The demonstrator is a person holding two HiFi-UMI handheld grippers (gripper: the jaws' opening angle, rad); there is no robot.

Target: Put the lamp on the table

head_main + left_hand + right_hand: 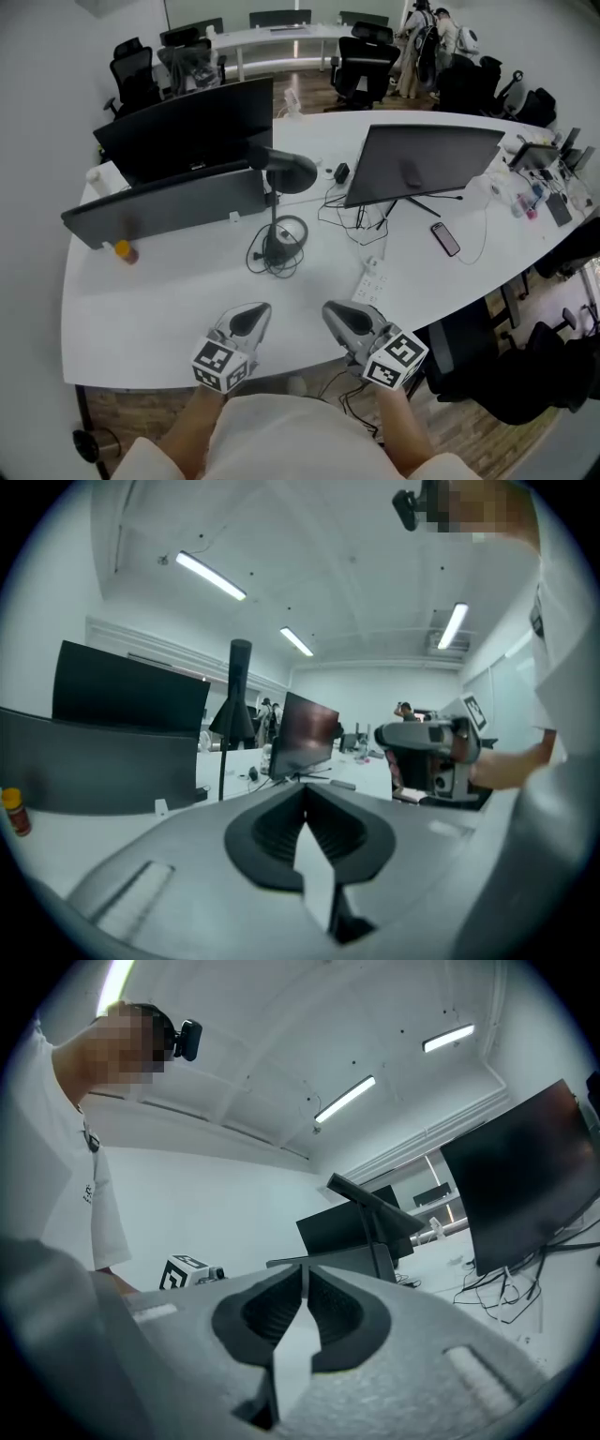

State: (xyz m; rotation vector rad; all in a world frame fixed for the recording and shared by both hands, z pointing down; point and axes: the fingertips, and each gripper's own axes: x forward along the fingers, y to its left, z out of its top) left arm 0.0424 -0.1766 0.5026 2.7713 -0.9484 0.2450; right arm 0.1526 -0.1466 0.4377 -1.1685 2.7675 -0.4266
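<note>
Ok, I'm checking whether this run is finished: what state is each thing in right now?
lamp: upright on the table, nothing holding it.
left gripper: shut, empty.
right gripper: shut, empty.
monitors: screens dark.
phone: lying flat on the table.

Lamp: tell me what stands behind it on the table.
A black monitor stands just behind the lamp, a lower monitor left of it. They cover the table surface behind them.

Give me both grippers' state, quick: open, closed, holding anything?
Left gripper: closed, jaws together, nothing held.
Right gripper: closed, jaws together, nothing held.
</note>
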